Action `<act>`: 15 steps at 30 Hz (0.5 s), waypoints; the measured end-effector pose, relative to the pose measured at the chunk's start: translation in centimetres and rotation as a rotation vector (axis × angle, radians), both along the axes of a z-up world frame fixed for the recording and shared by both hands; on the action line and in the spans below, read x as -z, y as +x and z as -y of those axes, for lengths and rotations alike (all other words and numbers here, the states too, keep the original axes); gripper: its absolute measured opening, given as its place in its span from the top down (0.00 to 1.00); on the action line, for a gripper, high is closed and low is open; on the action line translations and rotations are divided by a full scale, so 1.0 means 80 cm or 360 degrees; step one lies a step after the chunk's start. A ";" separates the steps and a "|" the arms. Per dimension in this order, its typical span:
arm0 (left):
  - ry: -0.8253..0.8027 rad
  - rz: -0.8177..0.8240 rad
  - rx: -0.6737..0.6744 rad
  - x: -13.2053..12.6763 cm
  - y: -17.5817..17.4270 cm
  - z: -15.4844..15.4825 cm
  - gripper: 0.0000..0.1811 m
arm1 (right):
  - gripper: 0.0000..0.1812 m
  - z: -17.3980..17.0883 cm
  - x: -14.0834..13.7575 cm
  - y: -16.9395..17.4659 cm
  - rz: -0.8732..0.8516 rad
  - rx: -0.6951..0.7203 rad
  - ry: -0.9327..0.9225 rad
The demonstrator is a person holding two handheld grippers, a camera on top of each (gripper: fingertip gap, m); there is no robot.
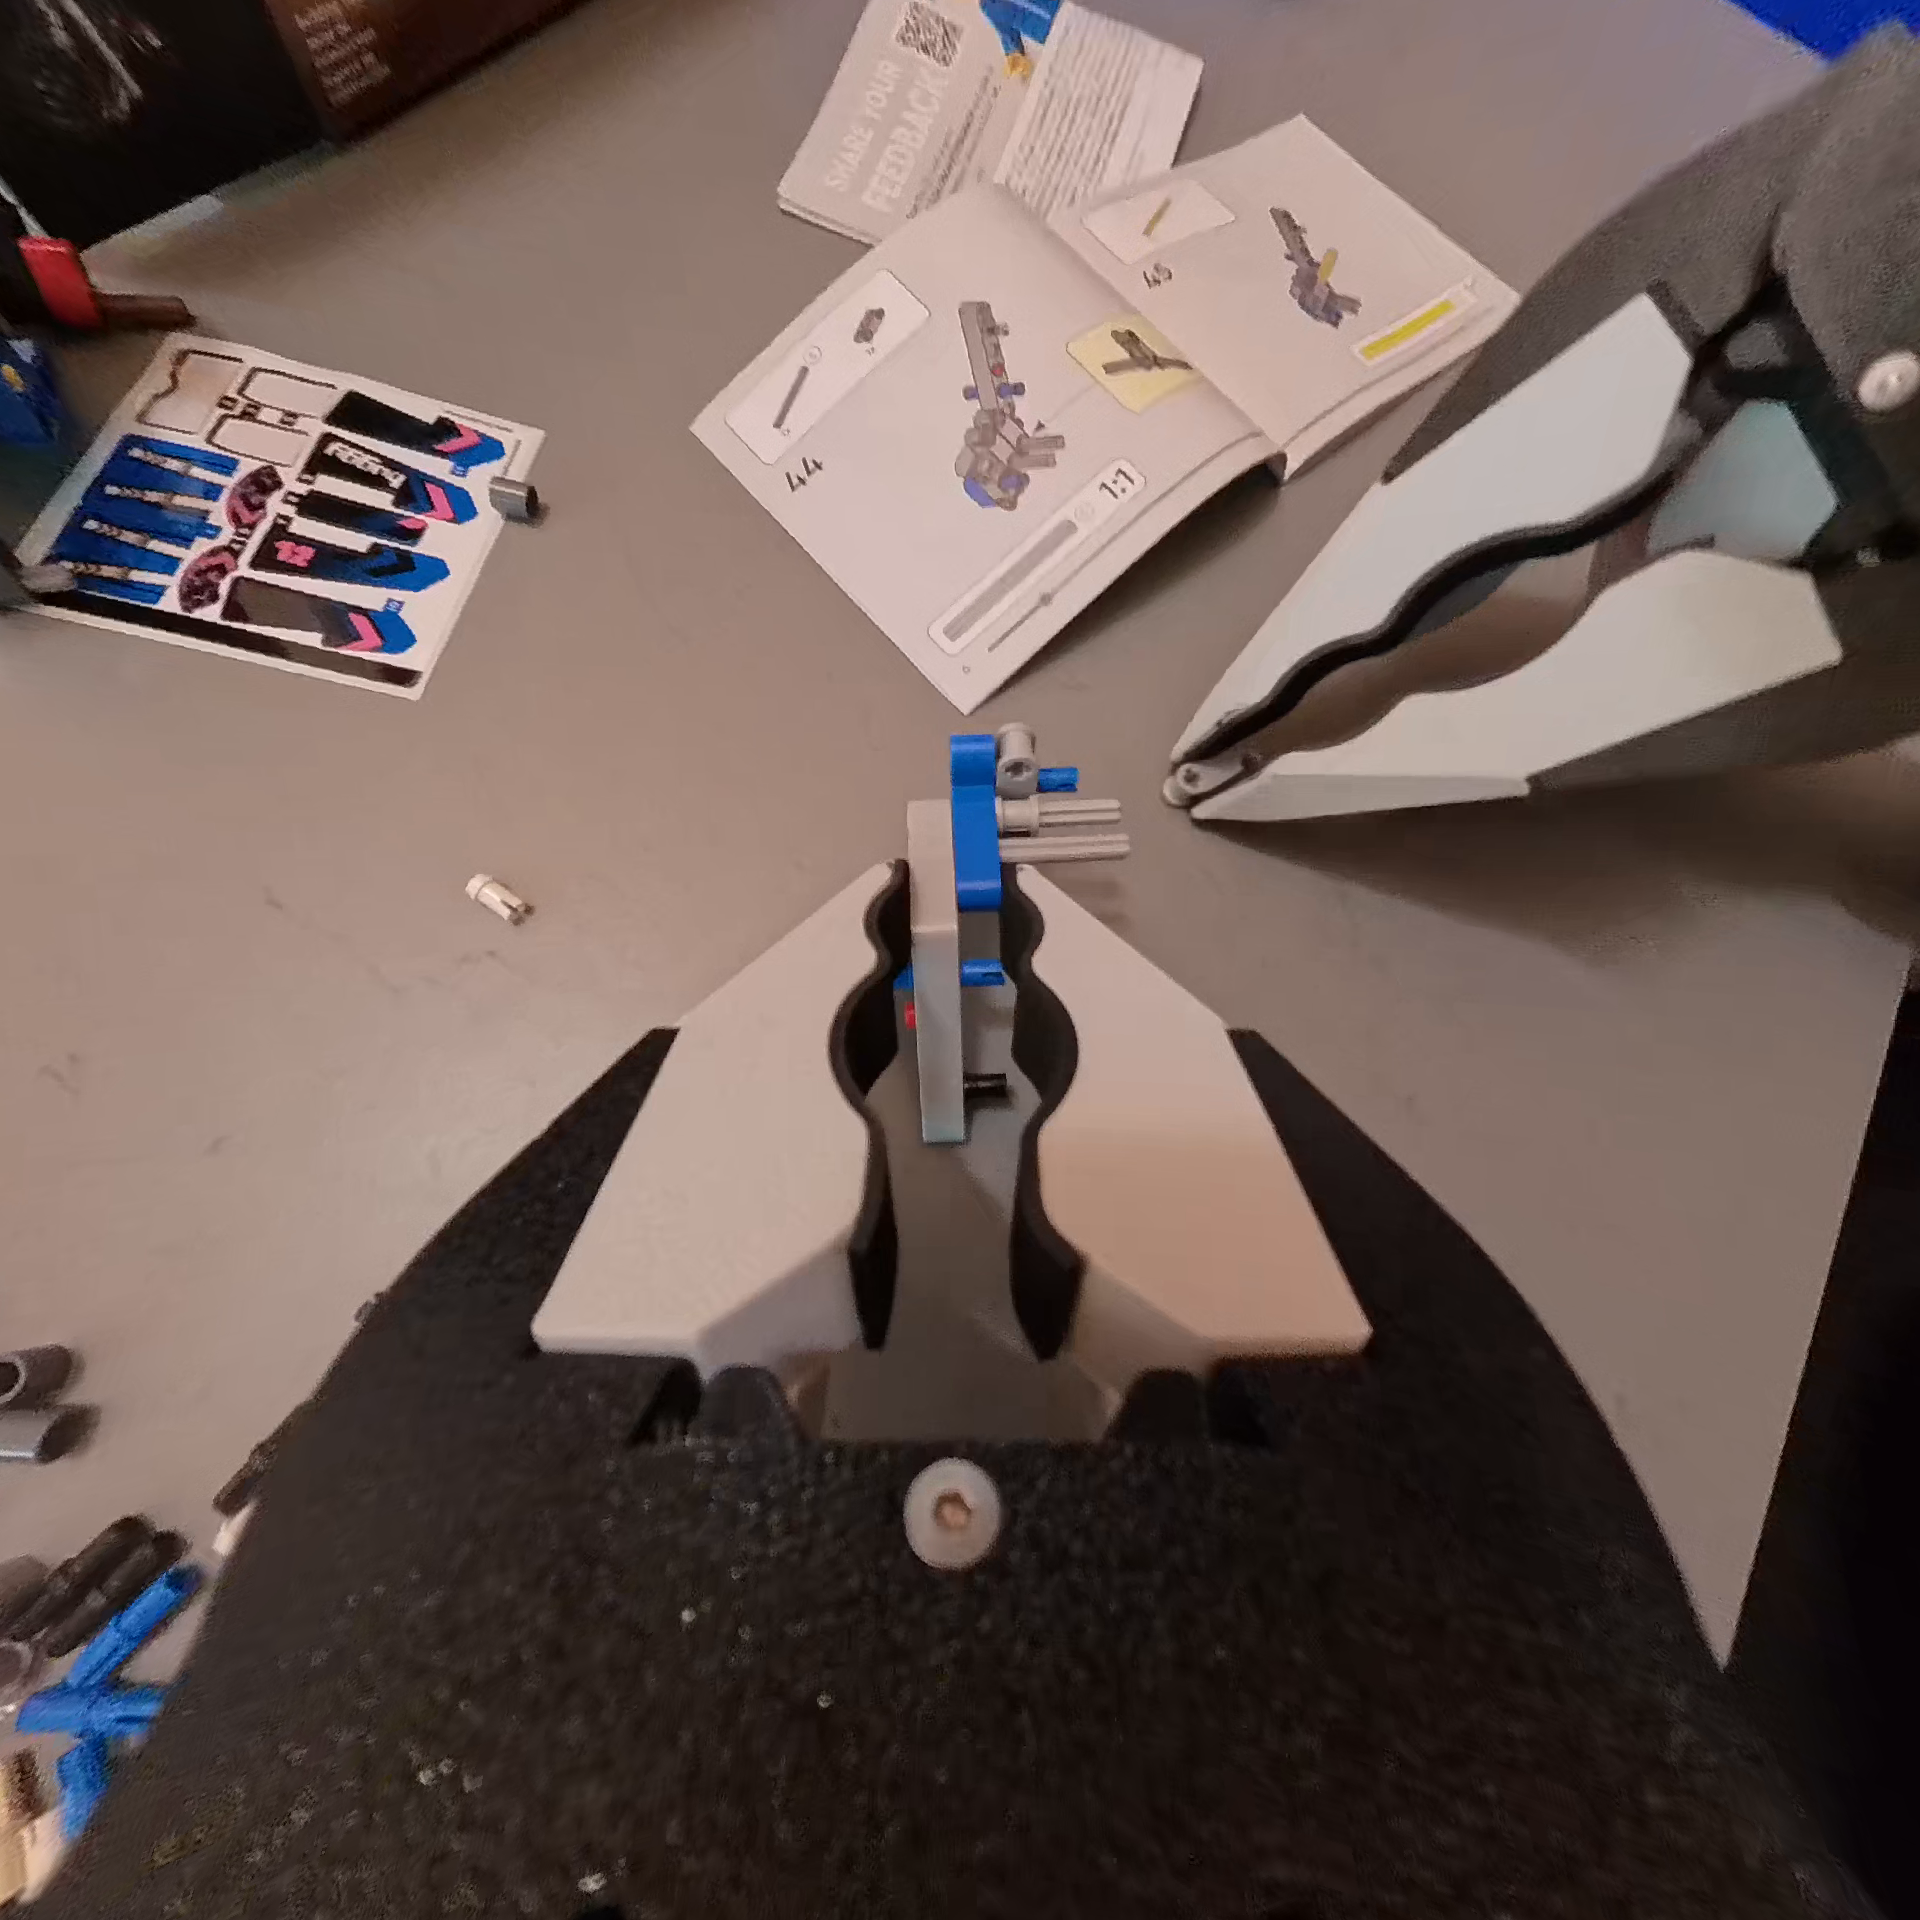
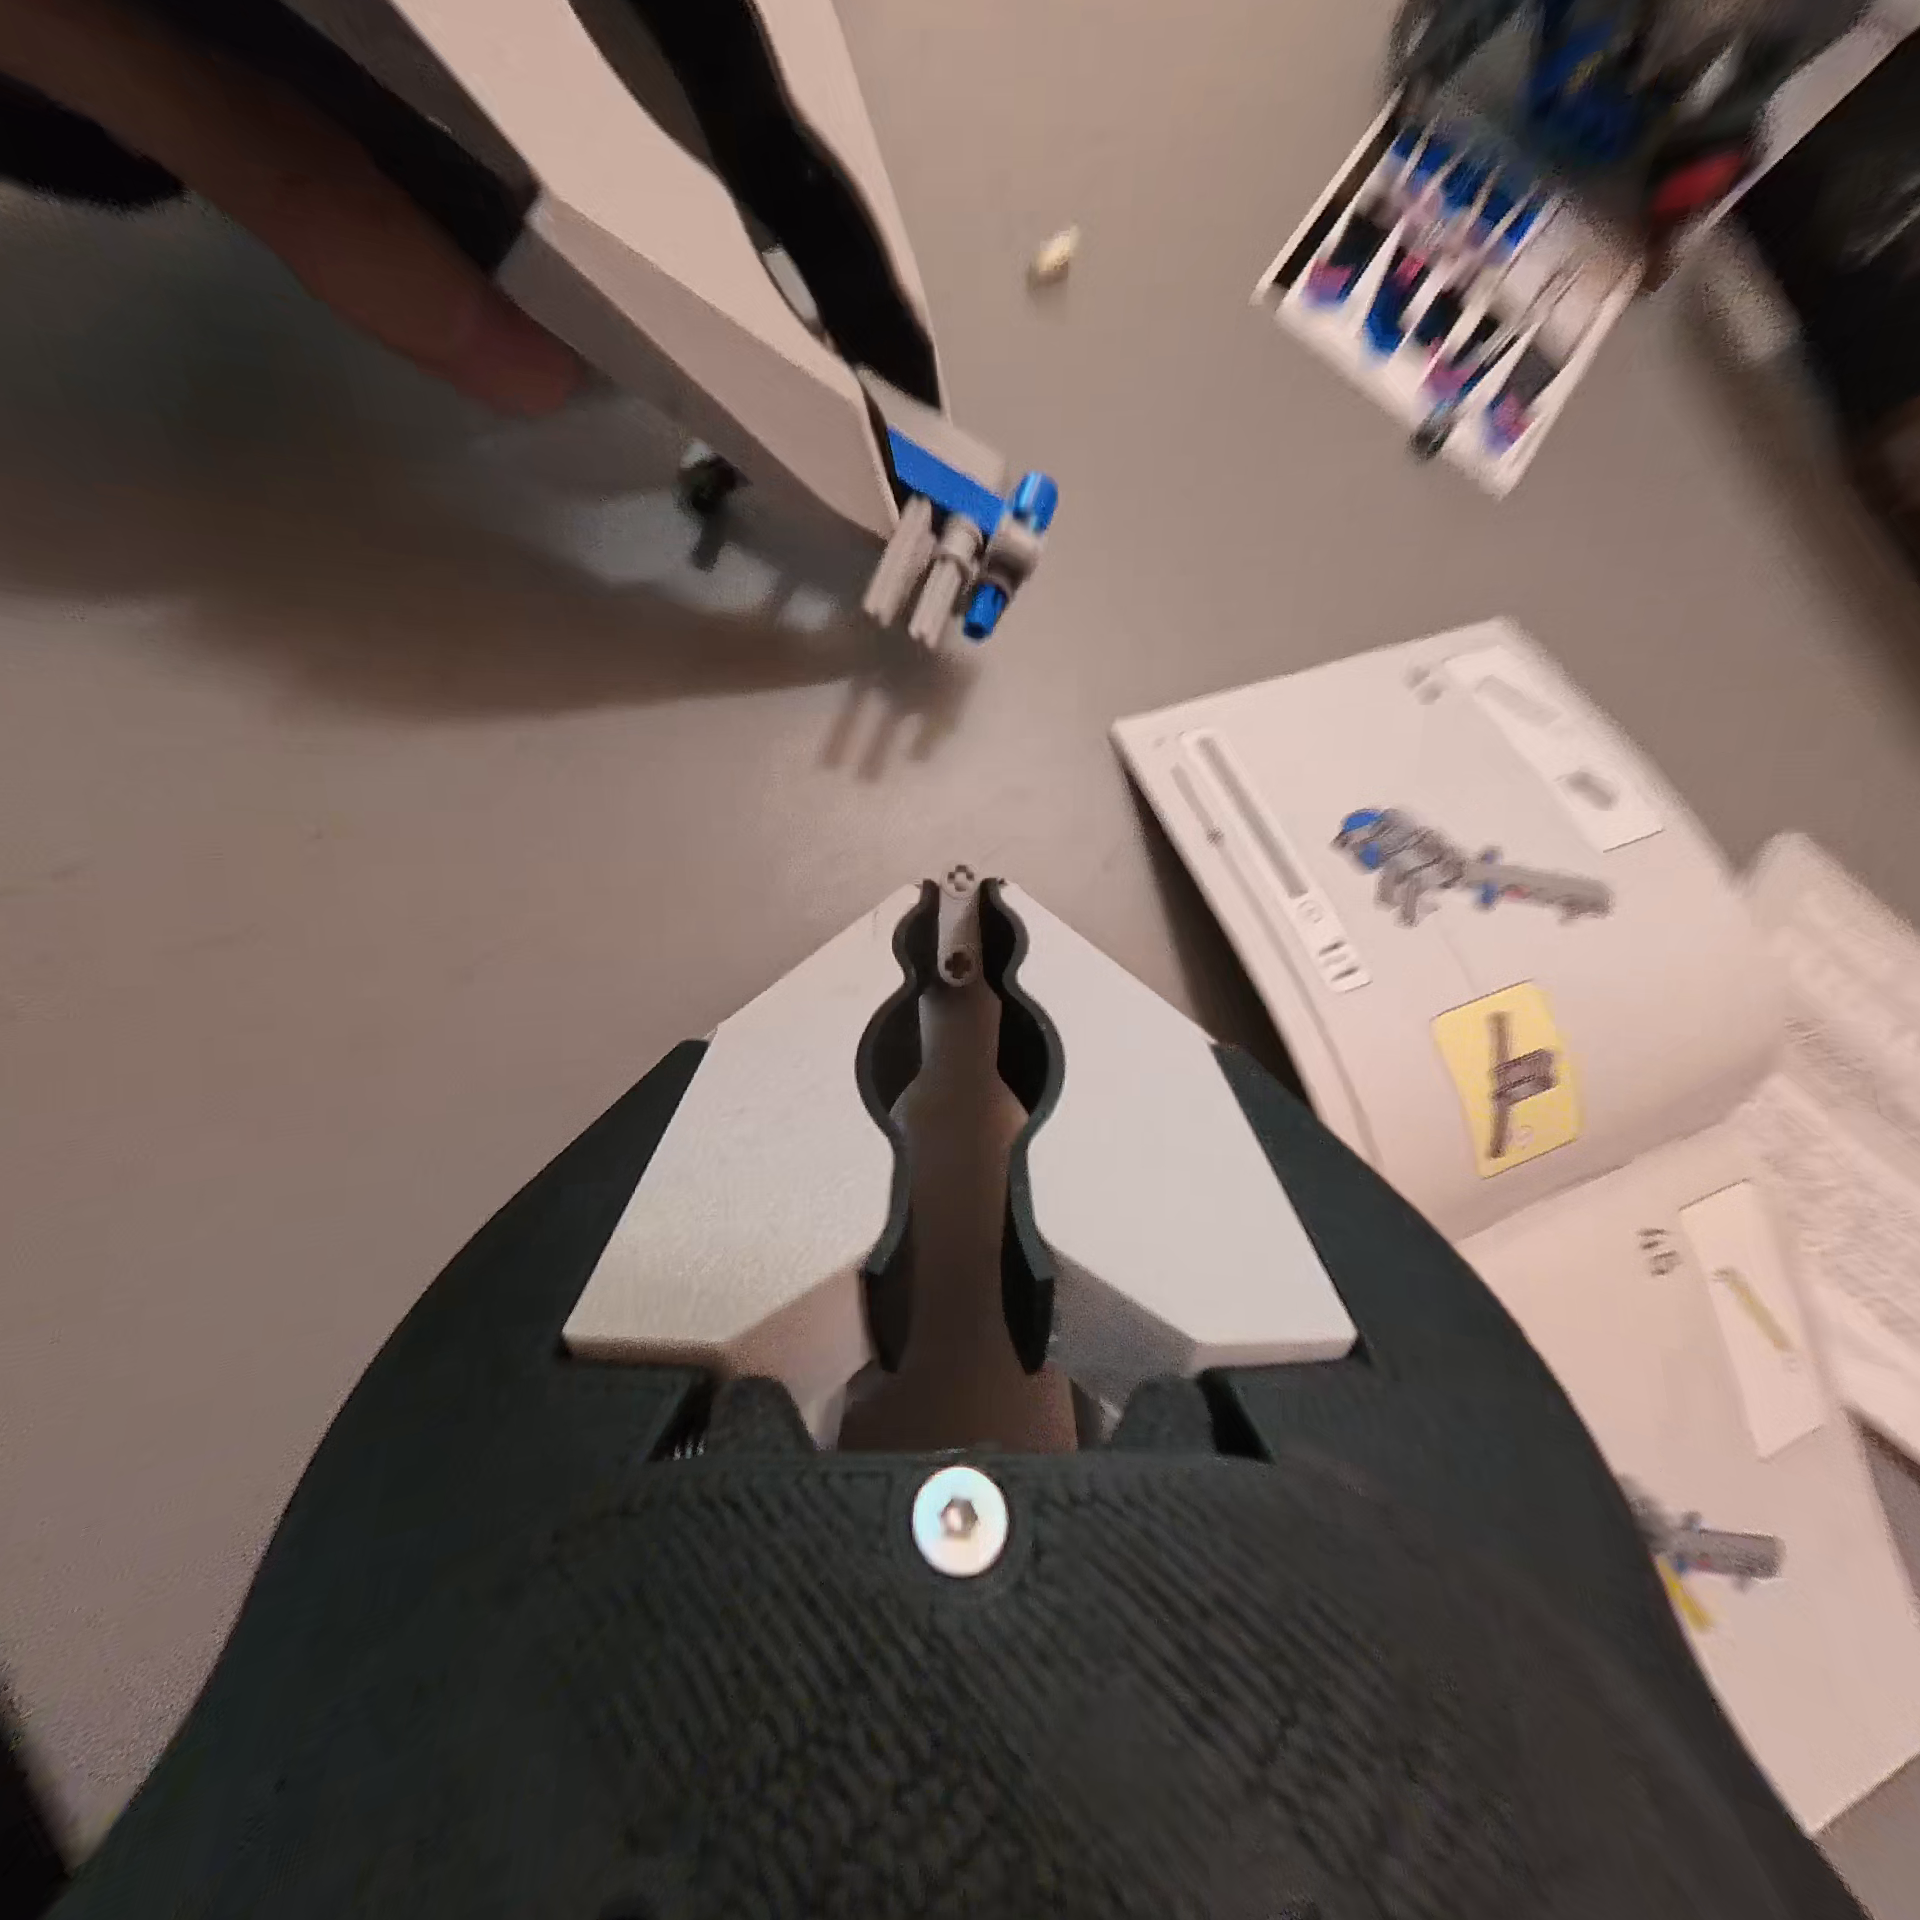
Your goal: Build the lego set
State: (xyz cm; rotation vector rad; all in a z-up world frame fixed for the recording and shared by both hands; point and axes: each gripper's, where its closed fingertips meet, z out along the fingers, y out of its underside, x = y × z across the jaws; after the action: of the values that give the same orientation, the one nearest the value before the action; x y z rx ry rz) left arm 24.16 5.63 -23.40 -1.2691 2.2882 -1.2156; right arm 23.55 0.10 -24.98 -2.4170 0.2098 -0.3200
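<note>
My left gripper [image 1: 961,883] is shut on a grey and blue lego assembly [image 1: 966,914] and holds it upright above the table; grey axles and a blue pin stick out to its right. The assembly also shows in the right wrist view [image 2: 956,530], held by the left gripper at the upper left. My right gripper [image 2: 961,888] is shut on a small grey lego connector [image 2: 958,935] with cross holes. In the left wrist view the right gripper [image 1: 1184,784] hovers just right of the assembly, tips pointing at its axles, a short gap apart.
An open instruction booklet [image 1: 1091,416] lies beyond the assembly, with a second leaflet [image 1: 987,104] behind it. A sticker sheet [image 1: 281,509] lies at the left. A small white piece [image 1: 497,896] and a grey piece [image 1: 514,497] lie loose. Several dark and blue pieces [image 1: 83,1662] sit at the lower left. Across from one pair of fingers to the other is roughly 7 cm.
</note>
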 end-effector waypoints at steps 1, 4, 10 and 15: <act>-0.0031 0.0014 -0.0035 -0.003 0.004 -0.001 0.92 | 0.96 -0.007 -0.012 0.003 0.0132 -0.0012 0.0103; -0.0185 0.0069 -0.0125 -0.021 0.014 -0.005 0.92 | 0.97 -0.029 -0.069 0.002 0.0453 0.0037 0.0588; -0.0280 0.0200 -0.0146 -0.065 0.022 -0.005 0.92 | 0.97 -0.037 -0.115 0.001 0.0748 0.0111 0.0997; -0.0155 0.0361 -0.0125 -0.086 0.027 -0.002 0.92 | 0.97 -0.042 -0.128 0.001 0.0868 0.0156 0.1106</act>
State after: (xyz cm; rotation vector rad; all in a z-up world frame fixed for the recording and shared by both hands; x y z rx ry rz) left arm 26.35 5.79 -16.50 -1.1738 2.0237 -1.3809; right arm 23.60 3.43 -14.72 -1.5721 0.1562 -0.7888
